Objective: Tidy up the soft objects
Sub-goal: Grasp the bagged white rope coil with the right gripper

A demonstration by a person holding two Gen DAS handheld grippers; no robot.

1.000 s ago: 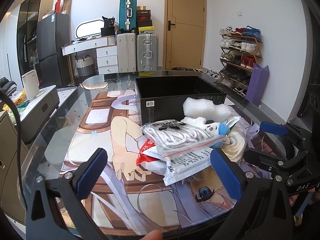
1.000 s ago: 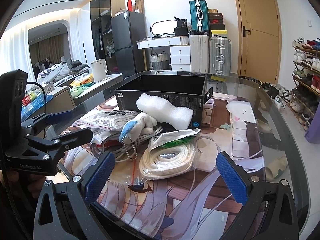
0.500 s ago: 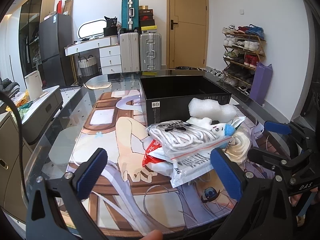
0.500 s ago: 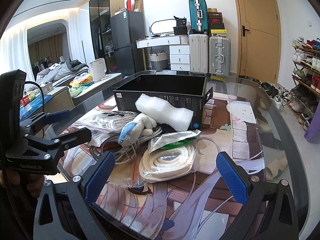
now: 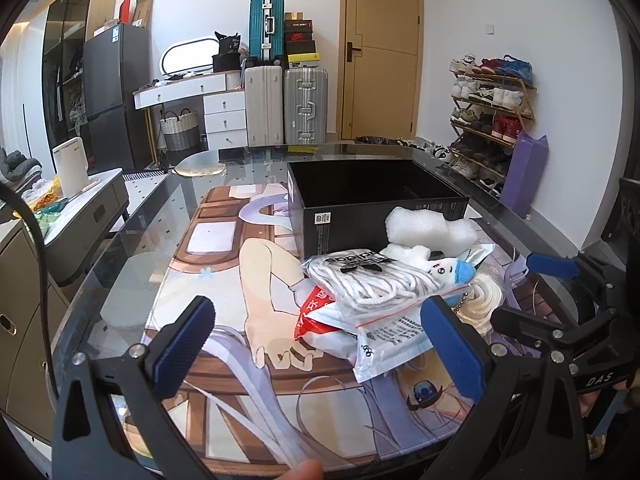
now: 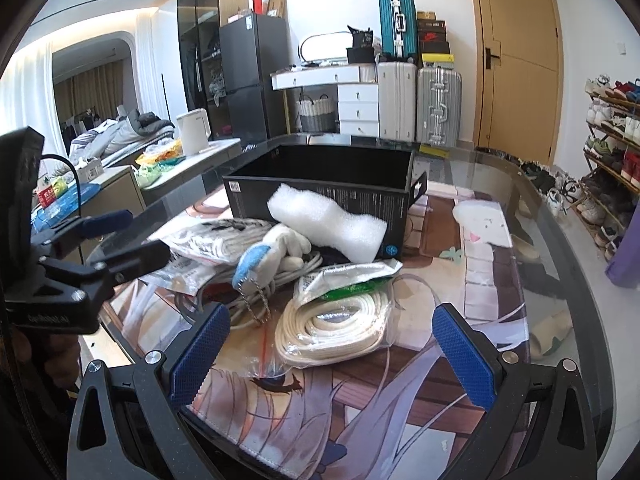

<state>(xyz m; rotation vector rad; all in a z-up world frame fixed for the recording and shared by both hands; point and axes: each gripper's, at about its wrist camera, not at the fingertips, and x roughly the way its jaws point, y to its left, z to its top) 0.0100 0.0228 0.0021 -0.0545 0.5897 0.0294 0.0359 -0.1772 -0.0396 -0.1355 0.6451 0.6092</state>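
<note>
A pile of soft things lies on the printed mat in front of an open black box [image 5: 376, 204] [image 6: 320, 196]. It holds a bag of white laces [image 5: 372, 280], a white foam roll [image 5: 428, 232] [image 6: 328, 228], a white plush with a blue end [image 6: 272, 252] [image 5: 452, 268], and a bagged coil of white rope [image 6: 336, 320]. My left gripper [image 5: 320, 344] hovers open just short of the lace bag. My right gripper [image 6: 332, 352] stands open over the near edge of the rope coil. Neither holds anything.
The glass table [image 5: 132, 248] carries the printed mat [image 5: 224, 280] [image 6: 480, 288]. Suitcases [image 5: 304, 104] and a door stand behind. A shoe rack [image 5: 492, 112] and a purple bag [image 5: 524, 176] line the right wall. A side counter with a kettle [image 5: 72, 168] is at the left.
Both grippers have drifted slightly; the pile sits a little further right in the left wrist view and closer in the right wrist view. Nothing was taken hold of.
</note>
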